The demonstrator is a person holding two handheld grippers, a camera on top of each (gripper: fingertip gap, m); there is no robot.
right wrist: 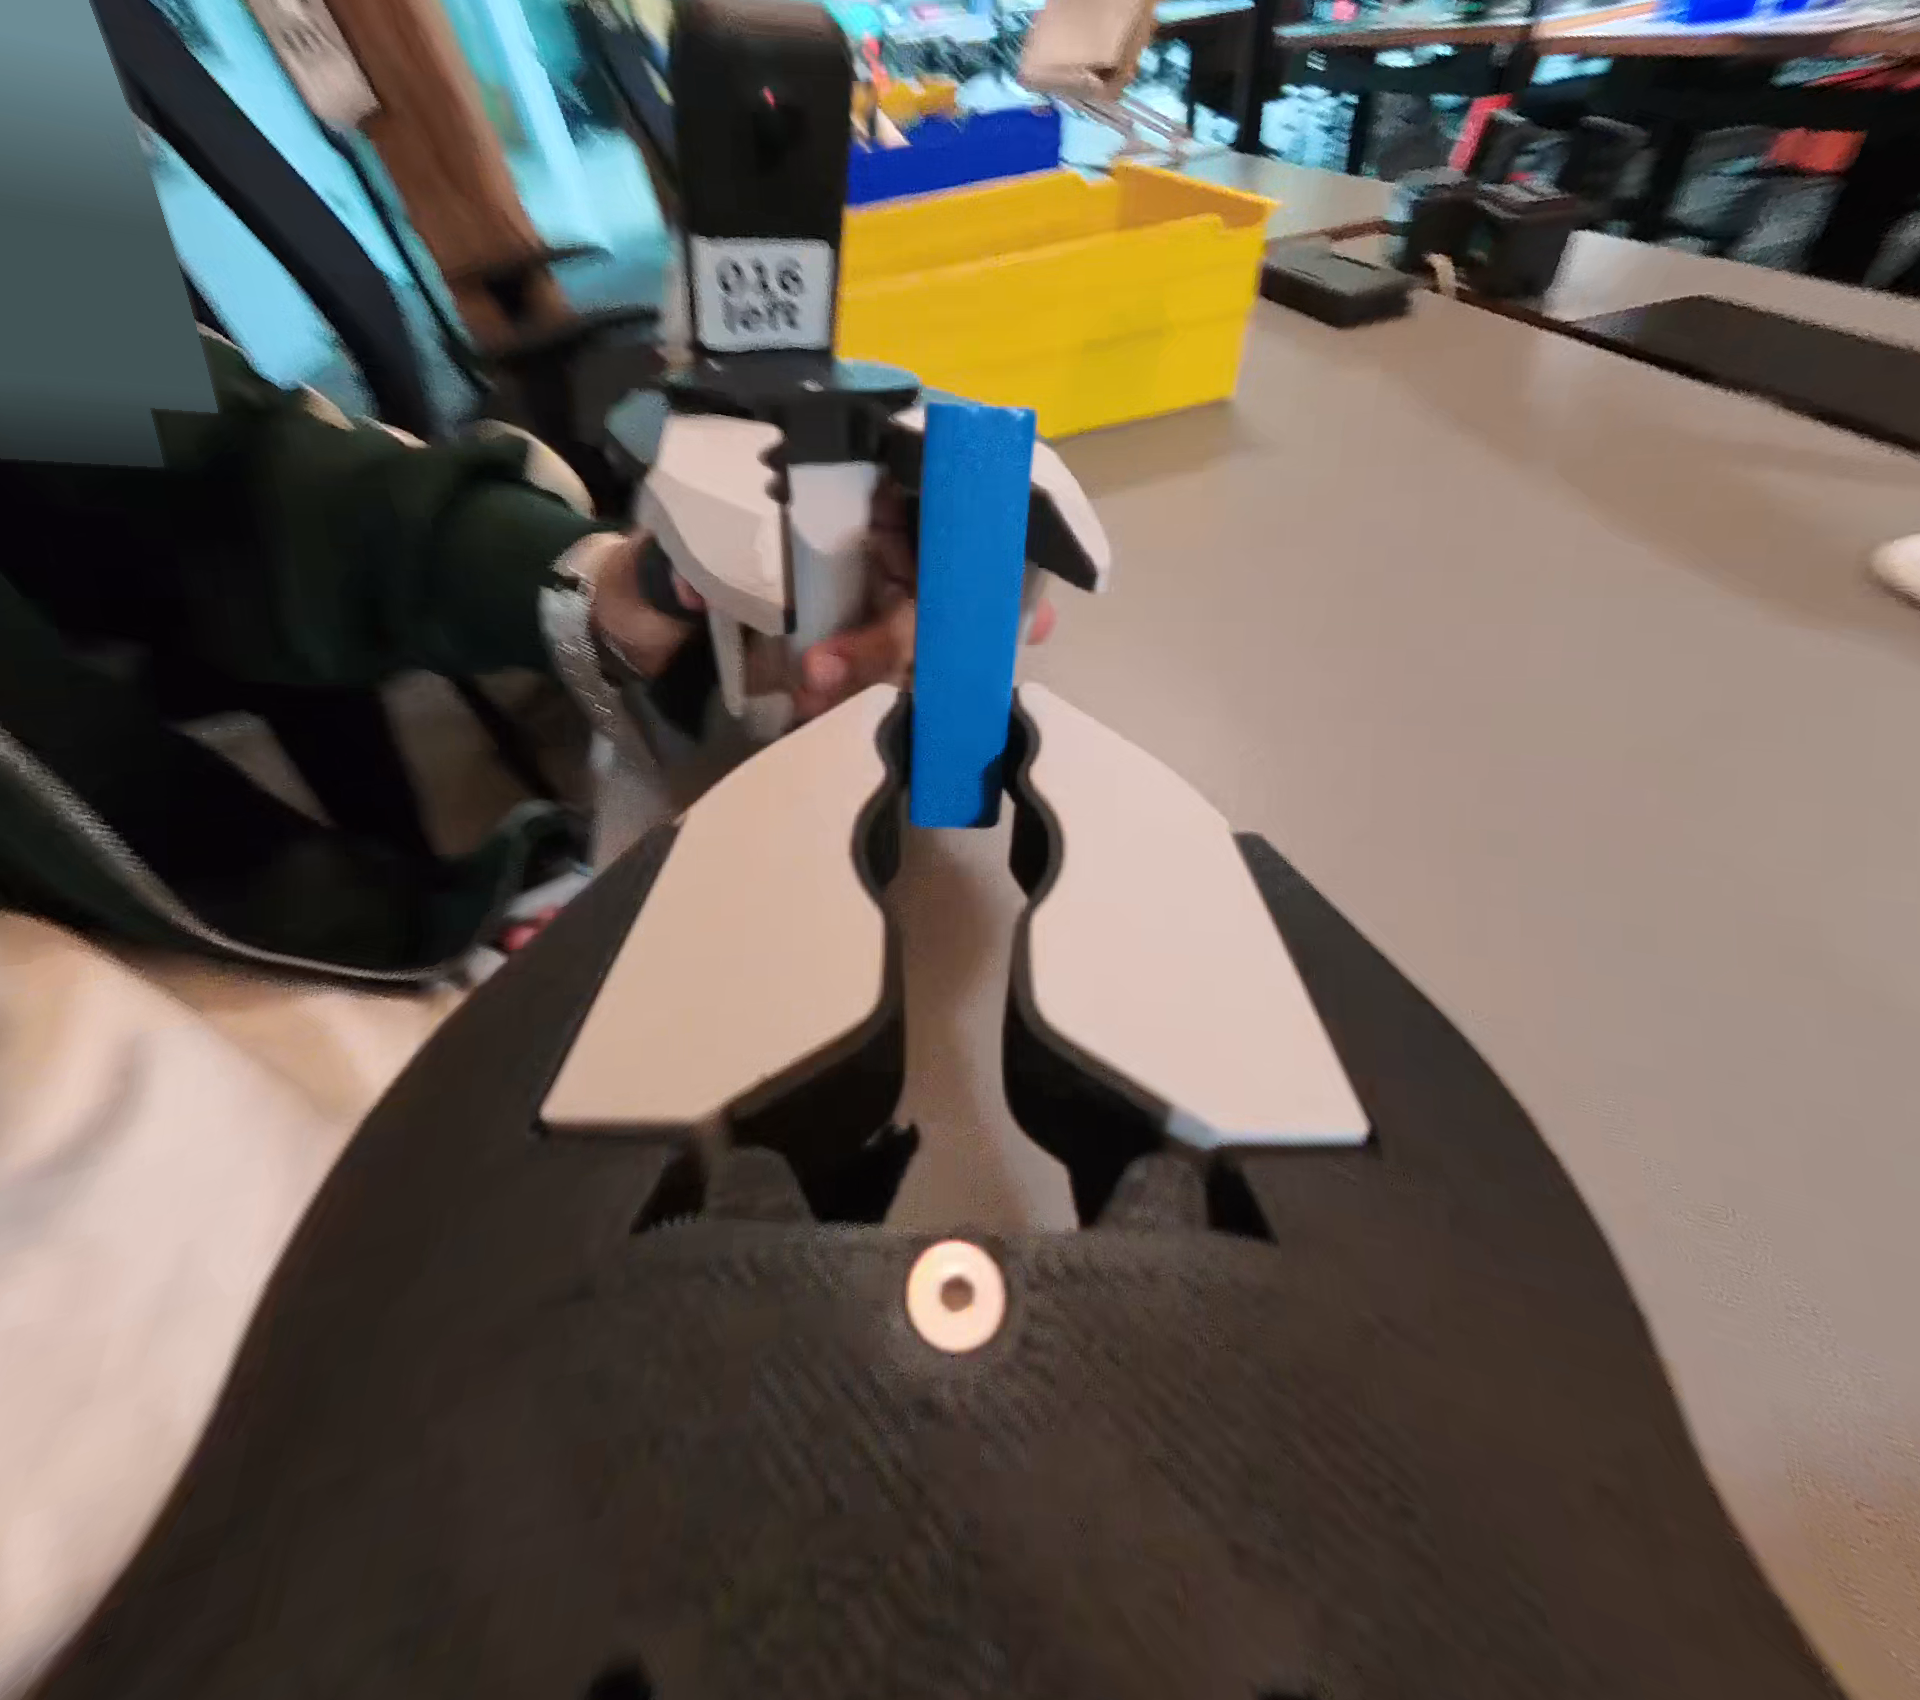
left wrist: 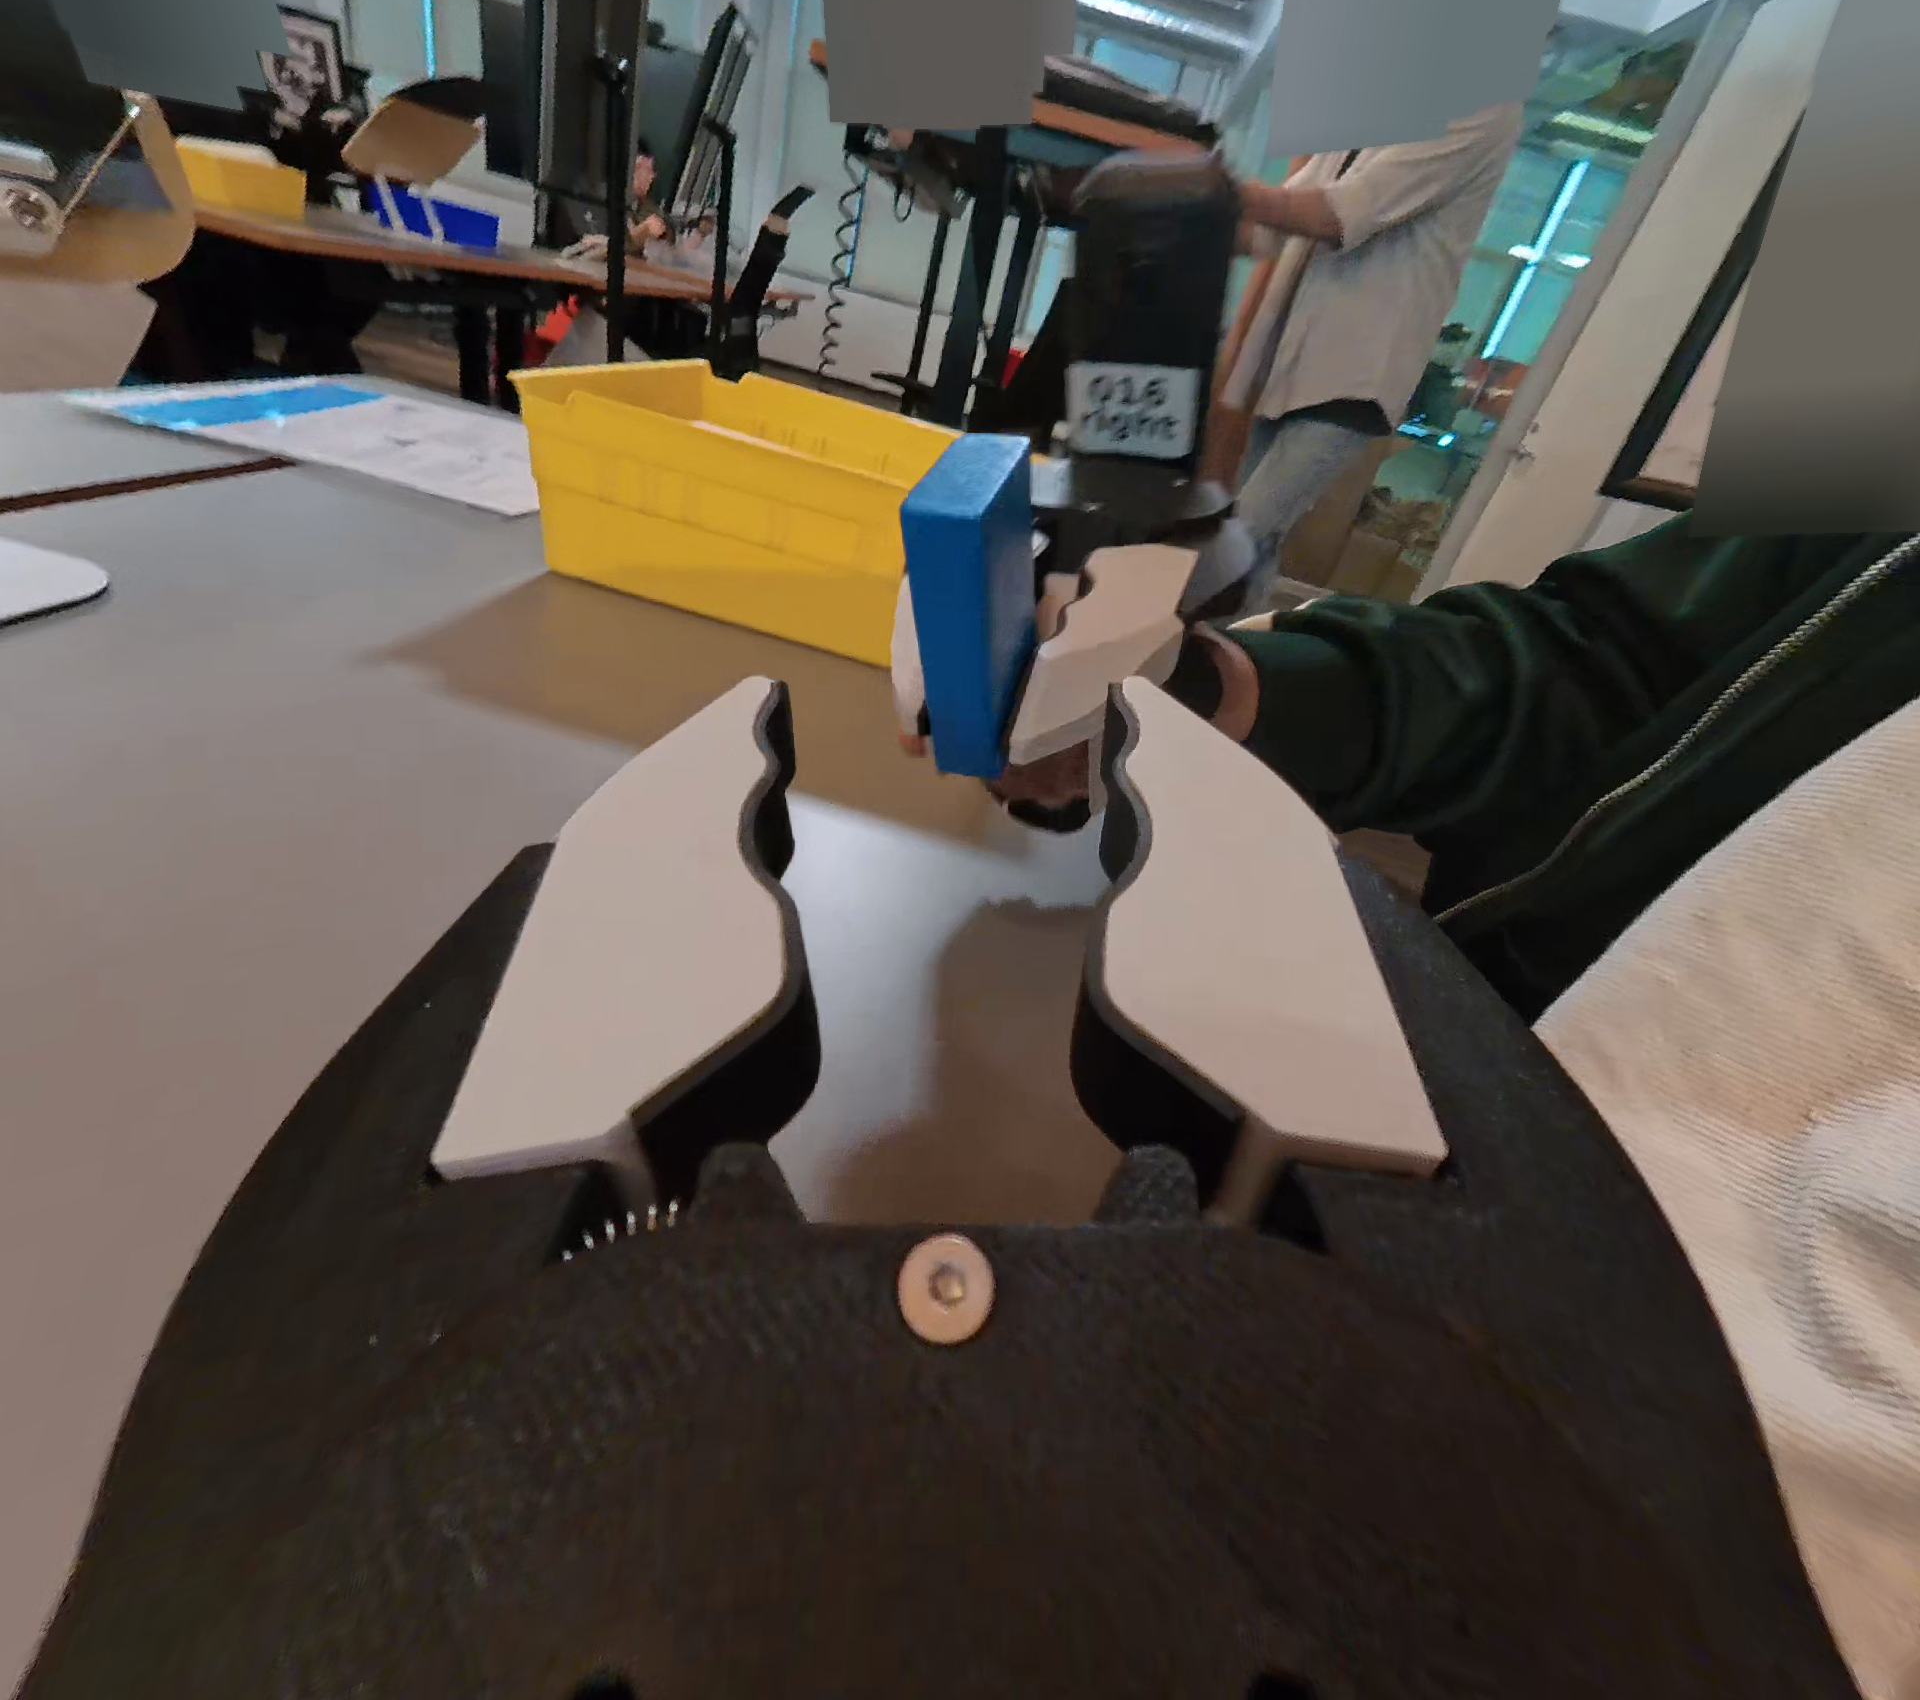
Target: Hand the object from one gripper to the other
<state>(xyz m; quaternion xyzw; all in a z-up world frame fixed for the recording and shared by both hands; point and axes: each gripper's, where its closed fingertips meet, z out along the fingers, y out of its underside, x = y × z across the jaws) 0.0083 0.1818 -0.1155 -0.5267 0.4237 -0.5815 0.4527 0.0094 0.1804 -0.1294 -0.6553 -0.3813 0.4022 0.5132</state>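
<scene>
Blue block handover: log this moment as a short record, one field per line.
object: blue block, upright, held above the table
holder: right gripper, shut on the block's lower end
receiver: left gripper, open and empty, facing the block
contact: none visible between left gripper and block
background: yellow bin on the table behind

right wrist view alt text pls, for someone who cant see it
The right gripper holds a blue block upright by its lower end, above a grey table. Just behind the block, the left gripper faces it, open. A yellow bin sits farther back on the table.
</scene>
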